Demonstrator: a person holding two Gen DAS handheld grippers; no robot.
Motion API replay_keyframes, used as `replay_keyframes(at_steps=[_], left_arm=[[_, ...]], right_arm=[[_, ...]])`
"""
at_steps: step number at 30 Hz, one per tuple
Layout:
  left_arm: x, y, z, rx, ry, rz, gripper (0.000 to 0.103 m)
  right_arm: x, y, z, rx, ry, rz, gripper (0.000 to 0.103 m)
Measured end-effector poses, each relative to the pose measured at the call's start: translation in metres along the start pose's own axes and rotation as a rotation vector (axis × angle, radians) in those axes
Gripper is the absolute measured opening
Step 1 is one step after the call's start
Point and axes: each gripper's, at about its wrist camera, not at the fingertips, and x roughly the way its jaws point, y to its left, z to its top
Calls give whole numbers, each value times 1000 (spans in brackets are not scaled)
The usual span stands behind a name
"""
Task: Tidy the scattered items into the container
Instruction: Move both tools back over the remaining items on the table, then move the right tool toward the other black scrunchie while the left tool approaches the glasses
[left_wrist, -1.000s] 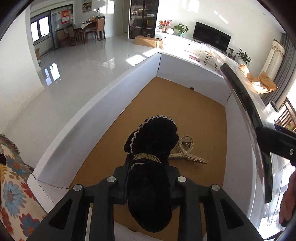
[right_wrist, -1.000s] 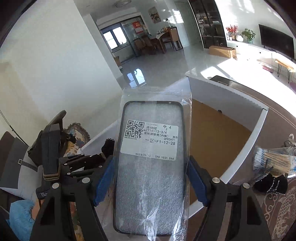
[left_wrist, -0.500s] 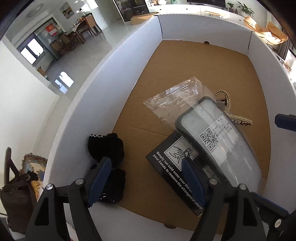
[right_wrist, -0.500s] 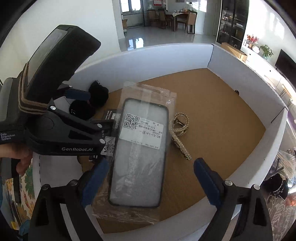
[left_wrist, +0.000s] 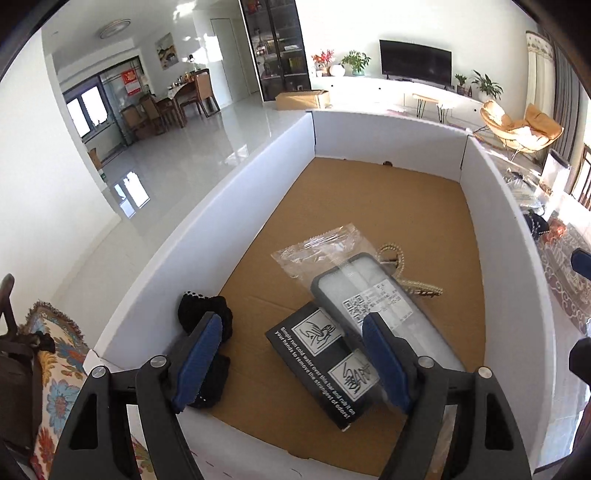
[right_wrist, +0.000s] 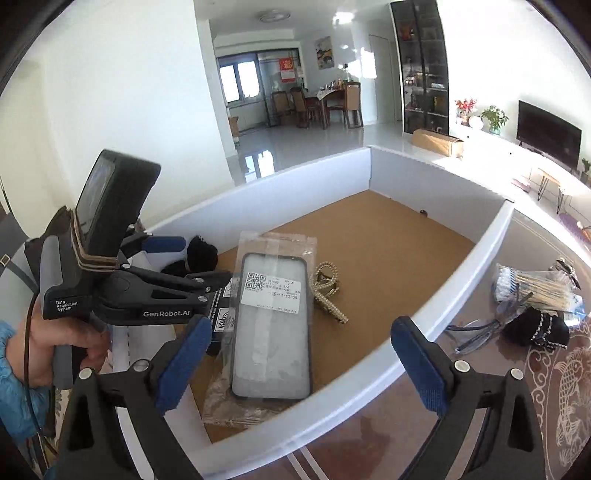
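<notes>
1. Now that both loads are dropped, nothing between either set of jaws — left gripper (left_wrist: 291, 354) spread wide and empty, right gripper (right_wrist: 303, 362) opening further, clear of the bagged phone case (right_wrist: 271, 328).
2. Lying inside the white box (left_wrist: 207, 236): black hair tie (left_wrist: 205, 317) by the left wall, phone case across the black packet (left_wrist: 314, 365) and beside the pearl clip (right_wrist: 327, 291).
3. Left on the tabletop (right_wrist: 554, 373) — cotton swabs (right_wrist: 535, 288), another black hair tie (right_wrist: 535, 326); likely next.
</notes>
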Motion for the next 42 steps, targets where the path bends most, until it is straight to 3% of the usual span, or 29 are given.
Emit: replay_keyframes(at_steps=[2, 4, 6, 8, 10, 14, 17, 20, 27, 36, 40, 42], left_arm=[[-33, -15, -1, -8, -80, -65, 80], [-64, -37, 0, 6, -159, -138, 97], [-92, -65, 2, 37, -236, -218, 103], [-103, -108, 15, 88, -275, -295, 103], [-107, -147, 13, 145, -253, -362, 103], [-80, -223, -13, 224, -108, -467, 103], [-37, -266, -41, 278, -6, -458, 103], [-10, -277, -64, 290, 54, -422, 103], [5, -259, -82, 251, 57, -370, 103], [9, -249, -85, 239, 35, -359, 103], [11, -249, -84, 240, 33, -361, 103], [10, -249, -84, 241, 31, -362, 103]], right_arm=[[-40, -22, -22, 52, -118, -80, 103], [-68, -52, -48, 100, -182, -207, 103], [-87, -86, -78, 155, -144, -312, 103], [-98, -125, -106, 217, -63, -344, 103], [-112, -157, -131, 270, 16, -395, 103], [-154, -200, -165, 351, 83, -499, 103], [-165, -219, -178, 403, 105, -527, 103], [-166, -226, -187, 437, 122, -528, 103], [-133, -231, -156, 355, 156, -460, 103], [-40, -284, -23, 259, 126, -476, 103], [4, -303, 7, 344, 146, -453, 103], [27, -303, 11, 319, 192, -442, 103]])
